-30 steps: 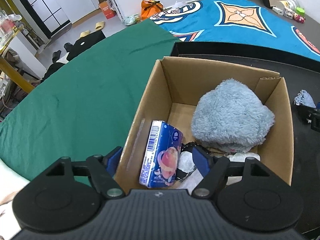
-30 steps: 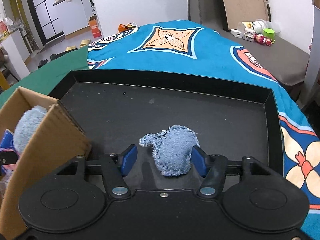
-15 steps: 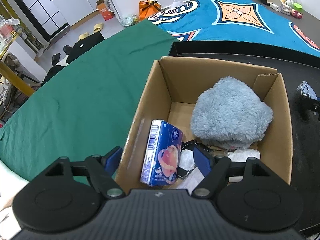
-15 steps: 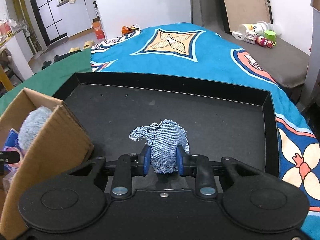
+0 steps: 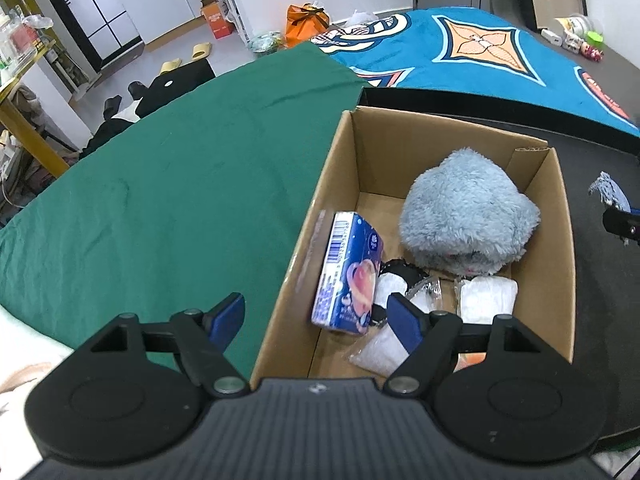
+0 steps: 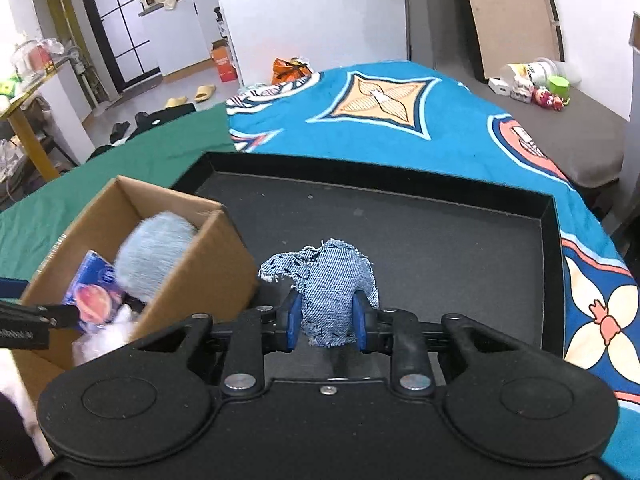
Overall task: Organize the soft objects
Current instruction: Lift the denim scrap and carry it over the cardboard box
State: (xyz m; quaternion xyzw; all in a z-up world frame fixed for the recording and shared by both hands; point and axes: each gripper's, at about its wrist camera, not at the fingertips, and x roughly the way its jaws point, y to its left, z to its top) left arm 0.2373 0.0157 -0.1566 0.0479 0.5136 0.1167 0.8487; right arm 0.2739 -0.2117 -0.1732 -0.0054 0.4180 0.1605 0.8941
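Now the right claw (image 6: 326, 326) is clamped on the denim scrap (image 6: 328, 300), w/ both blue pads pressed into its lower half; a sec ago those jaws stood wide w/ the scrap lying flat on the black tray (image 6: 440, 240) between them, then they shut, and since then the scrap has come up off the tray floor and the whole view has swung left toward the cardboard box (image 6: 208, 276). Judging by that, the pick is done and the carry to the box is under way, so what's left is clearing the box wall and letting go inside. The scrap's long axis runs roughly up-down btw the pads, bunched and domed at the top, w/ a frayed flap sticking out to the left, i.e. toward the box; the bottom edge hangs ragged just below the pads. Left claw (image 5: 316, 318) is spread wide and holds nothing, hovering over the near-left corner of the box, one finger outside the wall over the green cloth (image 5: 180, 180), the other inside. In the box: a fluffy grey-blue plush (image 5: 466, 216) toward the far right, a blue tissue pack (image 5: 348, 276) standing on end vs the left wall, and white soft packets (image 5: 486, 294) at the near side. Free floor in the box looks to be at the far-left corner, prob the easiest drop spot.
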